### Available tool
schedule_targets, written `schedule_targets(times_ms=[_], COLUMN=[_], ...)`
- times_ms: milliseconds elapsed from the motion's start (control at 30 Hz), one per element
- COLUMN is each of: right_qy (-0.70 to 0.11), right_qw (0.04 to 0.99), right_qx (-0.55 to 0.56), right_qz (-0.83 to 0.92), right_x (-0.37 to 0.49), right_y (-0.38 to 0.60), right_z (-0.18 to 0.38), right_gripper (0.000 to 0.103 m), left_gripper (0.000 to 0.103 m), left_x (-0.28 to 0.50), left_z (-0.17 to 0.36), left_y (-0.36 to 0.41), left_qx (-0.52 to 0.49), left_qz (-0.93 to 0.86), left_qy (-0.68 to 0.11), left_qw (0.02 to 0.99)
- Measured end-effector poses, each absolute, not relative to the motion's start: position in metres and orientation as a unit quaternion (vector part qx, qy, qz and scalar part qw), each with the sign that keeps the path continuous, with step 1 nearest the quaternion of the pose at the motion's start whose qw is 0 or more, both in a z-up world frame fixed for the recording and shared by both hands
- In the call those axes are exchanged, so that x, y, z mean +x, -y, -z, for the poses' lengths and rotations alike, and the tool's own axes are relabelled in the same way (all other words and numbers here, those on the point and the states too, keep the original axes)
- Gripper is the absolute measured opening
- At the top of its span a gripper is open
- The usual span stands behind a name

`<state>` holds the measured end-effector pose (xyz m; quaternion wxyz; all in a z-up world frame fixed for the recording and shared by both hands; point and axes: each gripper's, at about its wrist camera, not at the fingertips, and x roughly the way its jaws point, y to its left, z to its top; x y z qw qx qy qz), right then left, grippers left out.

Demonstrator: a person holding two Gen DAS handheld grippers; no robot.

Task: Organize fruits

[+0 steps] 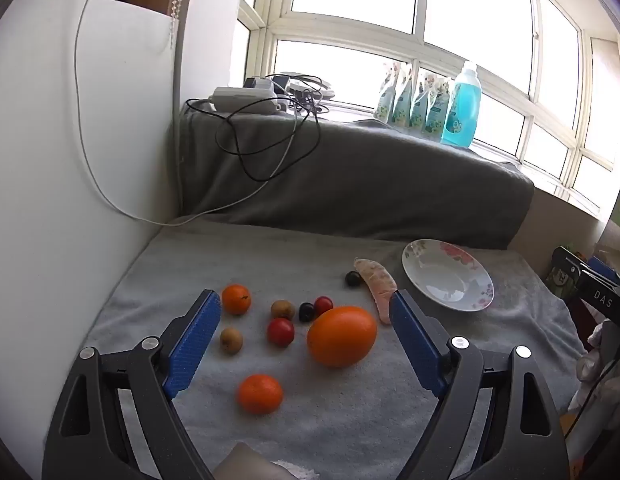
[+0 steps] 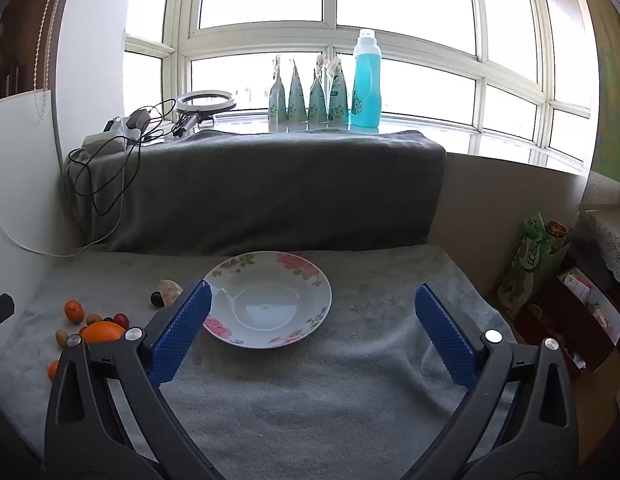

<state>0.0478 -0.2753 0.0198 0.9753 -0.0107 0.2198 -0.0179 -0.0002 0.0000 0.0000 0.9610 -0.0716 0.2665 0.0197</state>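
On the grey towel [image 1: 350, 420] the fruits lie loose in a cluster: a large orange [image 1: 342, 336] at the centre, a red cherry-sized fruit [image 1: 280, 332] at its 9 o'clock, another red one [image 1: 323, 305] and a dark one [image 1: 306, 312] at its 11 o'clock. A small brown fruit [image 1: 283, 309] sits beyond them, a second brown one [image 1: 231, 340] farther toward 9 o'clock. One tangerine [image 1: 236, 299] lies at the far left of the group, another [image 1: 259, 394] at the orange's 7 o'clock, nearest the camera. A pale peeled citrus segment [image 1: 378, 284] stretches away at 1 o'clock, a second dark fruit [image 1: 352, 279] just beside its far end.

The left gripper [image 1: 305, 304] hovers over this cluster with jaws spread wide, holding nothing.

A flowered plate [image 2: 310, 292] lies at 2 o'clock from the orange, well apart from the fruit and bare inside. The right wrist view shows it head-on, just ahead of the right gripper [image 2: 312, 296], whose jaws also stand wide apart and grip nothing; the fruit shows there only at the left edge, partly hidden by the left finger [image 2: 181, 332].

Beyond, a grey-draped ledge [image 2: 269, 184] carries cables [image 1: 265, 136], with a blue bottle [image 2: 366, 84] and pouches [image 2: 310, 96] on the sill. Only the right view shows a ring lamp [image 2: 205, 102] and a green bottle [image 2: 530, 256].
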Motion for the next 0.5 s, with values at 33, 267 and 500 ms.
schedule_targets(times_ms=[33, 267, 500], right_qy=[-0.221, -0.223, -0.223], right_qw=[0.975, 0.975, 0.974], right_qx=[-0.012, -0.021, -0.019], right_qz=[0.017, 0.02, 0.017], right_x=[0.0475, 0.0485, 0.0468], right_y=[0.2758, 0.2727, 0.2717], right_z=[-0.0197, -0.02, -0.0197], right_gripper=[0.103, 0.103, 0.103], left_gripper=[0.086, 0.086, 0.086], left_x=[-0.0003, -0.0009, -0.0006], left_z=[0.0, -0.0029, 0.0019], left_y=[0.0, 0.0028, -0.0022], left_qx=[-0.071, -0.074, -0.082], left_qz=[-0.02, -0.02, -0.02], left_qy=[-0.266, -0.267, -0.269], left_qw=[0.961, 0.961, 0.959])
